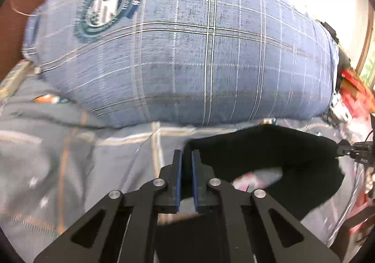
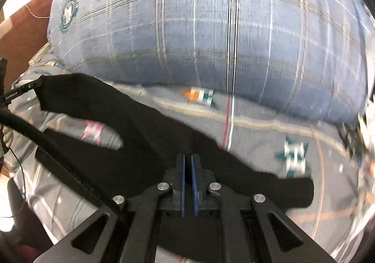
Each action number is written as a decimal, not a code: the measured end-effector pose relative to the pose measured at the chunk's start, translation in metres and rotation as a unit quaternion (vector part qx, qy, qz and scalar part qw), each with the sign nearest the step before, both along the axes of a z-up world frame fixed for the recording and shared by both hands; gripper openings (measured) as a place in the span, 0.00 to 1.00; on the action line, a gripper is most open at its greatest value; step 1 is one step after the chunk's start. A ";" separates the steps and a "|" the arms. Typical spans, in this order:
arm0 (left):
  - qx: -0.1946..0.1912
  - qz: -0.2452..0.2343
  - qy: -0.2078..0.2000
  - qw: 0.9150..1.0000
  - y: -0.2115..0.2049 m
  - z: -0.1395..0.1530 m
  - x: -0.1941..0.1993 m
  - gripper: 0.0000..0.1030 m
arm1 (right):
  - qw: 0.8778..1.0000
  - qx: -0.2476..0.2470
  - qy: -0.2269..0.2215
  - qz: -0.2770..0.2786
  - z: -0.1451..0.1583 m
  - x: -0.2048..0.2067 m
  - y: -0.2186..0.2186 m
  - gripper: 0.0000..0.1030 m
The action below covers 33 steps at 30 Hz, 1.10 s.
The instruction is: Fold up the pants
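Black linkage arms and two blue-padded fingers fill the foreground of the left wrist view, where the left gripper has its jaws drawn close with only a narrow slot between them; a corner of the black pants sits at the fingertips, and the gripper appears to be pinched on that edge, though the blur keeps the contact itself from being plain. From there the dark cloth runs off to the gripper's right in a raised band, curling down and back toward the camera, and its far end meets the tip of the right gripper at the frame's right edge.

In the right wrist view the right gripper likewise shows its blue pads nearly together with black cloth between and around them. The pants spread ahead and to its left, one strip reaching up-left to the left gripper, whose thin dark tip touches the fabric's corner. A black cable sweeps across the lower left of that view.

Beneath the garment lies a grey patterned bedsheet with pink, orange and green motifs. Straight ahead of both grippers bulges a blue plaid quilt bearing a round teal emblem at its upper left. Both views are motion-blurred.
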<state>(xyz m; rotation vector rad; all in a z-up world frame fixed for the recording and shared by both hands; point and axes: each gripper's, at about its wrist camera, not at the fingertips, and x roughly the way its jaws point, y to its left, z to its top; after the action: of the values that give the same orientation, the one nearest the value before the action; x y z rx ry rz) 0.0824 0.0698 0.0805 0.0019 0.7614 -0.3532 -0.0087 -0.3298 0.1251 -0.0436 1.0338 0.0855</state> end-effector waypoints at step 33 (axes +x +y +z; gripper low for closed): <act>0.029 0.069 0.103 0.992 0.000 -0.077 -0.037 0.30 | 0.992 0.126 0.000 -0.031 -0.076 -0.079 0.100 0.21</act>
<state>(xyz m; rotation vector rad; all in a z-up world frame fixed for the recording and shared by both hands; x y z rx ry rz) 0.0452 0.0702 0.0033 -0.0337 0.9702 -0.2009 -0.0880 -0.2301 0.0494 0.2176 1.0171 0.1576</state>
